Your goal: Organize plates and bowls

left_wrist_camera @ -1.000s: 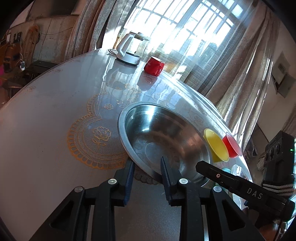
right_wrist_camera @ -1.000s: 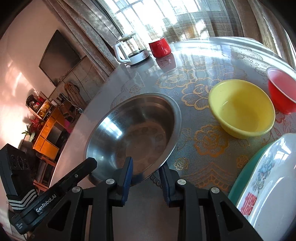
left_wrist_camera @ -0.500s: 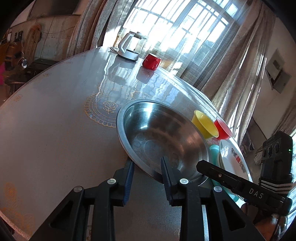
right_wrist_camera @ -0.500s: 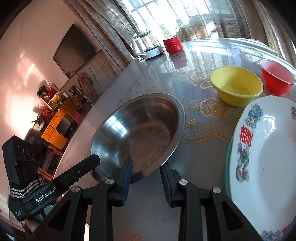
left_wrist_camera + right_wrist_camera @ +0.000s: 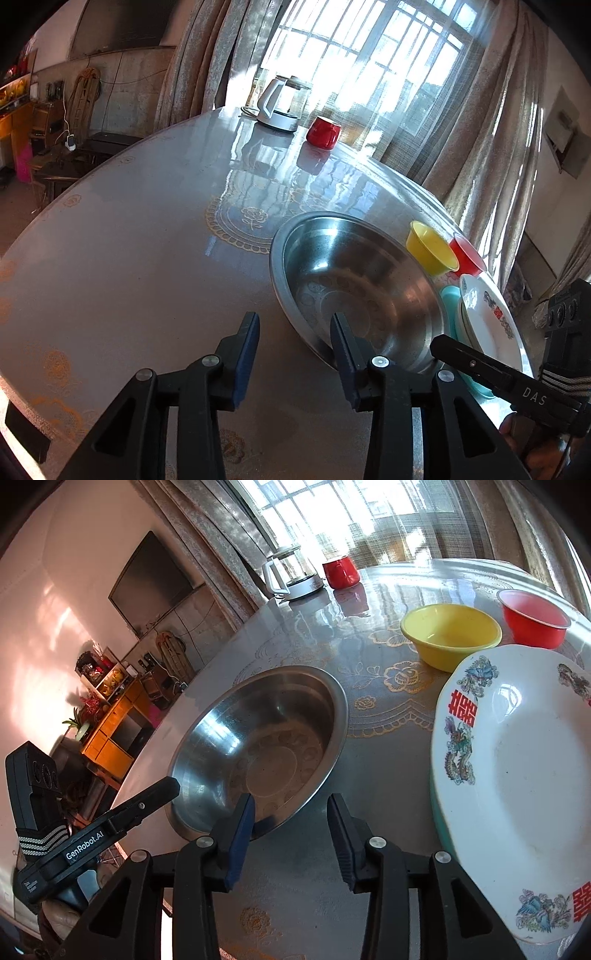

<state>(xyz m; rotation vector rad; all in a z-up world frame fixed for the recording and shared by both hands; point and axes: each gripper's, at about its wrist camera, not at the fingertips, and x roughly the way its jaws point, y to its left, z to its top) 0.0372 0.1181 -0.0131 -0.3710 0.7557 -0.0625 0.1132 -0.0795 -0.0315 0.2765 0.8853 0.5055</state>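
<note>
A large steel basin (image 5: 354, 280) rests on the round table; it also shows in the right wrist view (image 5: 266, 746). My left gripper (image 5: 293, 332) is open at its near left rim, the right finger over the rim. My right gripper (image 5: 290, 814) is open, just off the basin's near right rim. A yellow bowl (image 5: 448, 635) and a red bowl (image 5: 532, 618) stand beyond. A white patterned plate (image 5: 517, 775) lies on a teal plate (image 5: 437, 819) at right. In the left wrist view the yellow bowl (image 5: 430, 247), red bowl (image 5: 467, 254) and white plate (image 5: 491, 321) lie right of the basin.
A kettle (image 5: 282, 105) and a red mug (image 5: 323, 133) stand at the table's far side by the curtained window. The table (image 5: 129, 258) has a lace-patterned cover. A TV and shelves line the wall at left in the right wrist view.
Both grippers have opened wider and let go of the basin's rim. Both have drawn back and apart, so more of the table and the white plate shows.
</note>
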